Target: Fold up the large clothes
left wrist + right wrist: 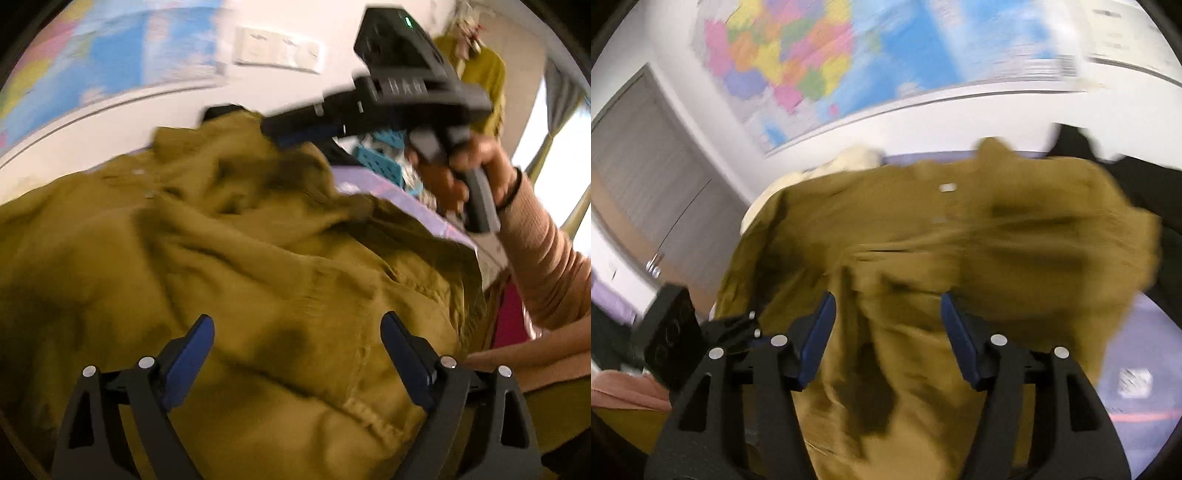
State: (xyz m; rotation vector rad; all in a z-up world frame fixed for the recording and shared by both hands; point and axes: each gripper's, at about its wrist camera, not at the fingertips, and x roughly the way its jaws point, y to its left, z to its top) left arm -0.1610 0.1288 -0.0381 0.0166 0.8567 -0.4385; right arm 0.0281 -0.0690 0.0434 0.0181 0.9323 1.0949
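Note:
A large olive-green garment (229, 258) lies rumpled on a purple-covered surface (399, 199) and fills both views; it also shows in the right wrist view (923, 240). My left gripper (297, 325) is open just above the cloth with nothing between its blue pads. My right gripper (886, 302) is open over the cloth. In the left wrist view the right gripper (295, 129) shows held in a hand above the garment's far part; its fingertips are blurred. The left gripper's body (676, 332) shows at the left of the right wrist view.
A coloured map (820, 55) hangs on the white wall behind. A cream cloth (849, 158) and a dark cloth (1078, 144) lie beyond the garment. Teal items (380, 158) lie at the far side. A grey door (646, 177) is at left.

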